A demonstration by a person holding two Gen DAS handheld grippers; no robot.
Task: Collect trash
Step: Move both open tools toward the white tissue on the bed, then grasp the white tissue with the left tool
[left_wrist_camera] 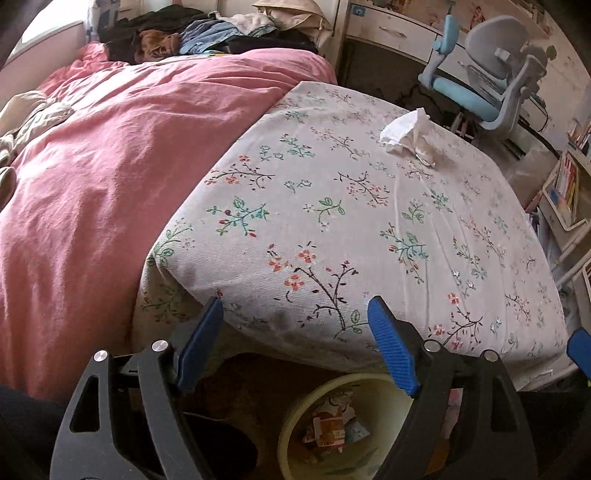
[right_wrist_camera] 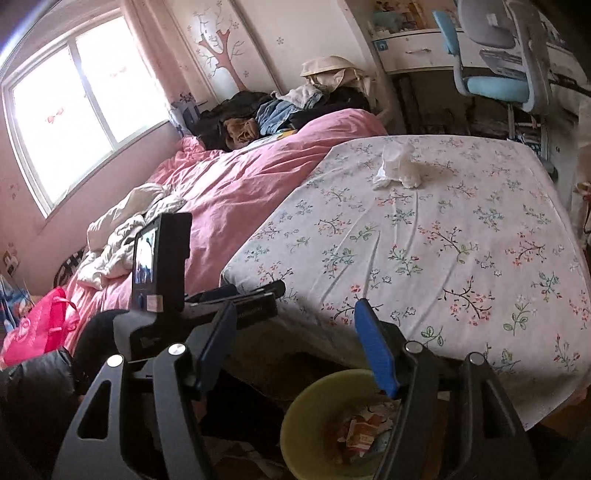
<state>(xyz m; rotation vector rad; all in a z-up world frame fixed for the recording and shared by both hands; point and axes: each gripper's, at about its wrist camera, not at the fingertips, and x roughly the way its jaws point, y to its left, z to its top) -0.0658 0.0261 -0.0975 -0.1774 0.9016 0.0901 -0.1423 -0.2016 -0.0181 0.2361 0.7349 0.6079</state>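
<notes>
A crumpled white tissue (left_wrist_camera: 408,136) lies on the floral sheet (left_wrist_camera: 332,221) near the bed's far edge; it also shows in the right wrist view (right_wrist_camera: 399,166). A pale yellow bin (left_wrist_camera: 295,435) with wrappers inside stands on the floor below the near bed corner, also in the right wrist view (right_wrist_camera: 314,424). My left gripper (left_wrist_camera: 291,339) is open and empty above the bin. My right gripper (right_wrist_camera: 295,343) is open and empty above the bin too. The left gripper's body with its camera (right_wrist_camera: 162,266) shows at left in the right wrist view.
A pink duvet (left_wrist_camera: 110,166) covers the bed's left part, with a pile of clothes (left_wrist_camera: 192,33) at the head. A blue and grey desk chair (left_wrist_camera: 491,81) and a white desk (left_wrist_camera: 391,29) stand beyond the bed. A bookshelf (left_wrist_camera: 565,192) is at right. A pink bag (right_wrist_camera: 40,325) sits at left.
</notes>
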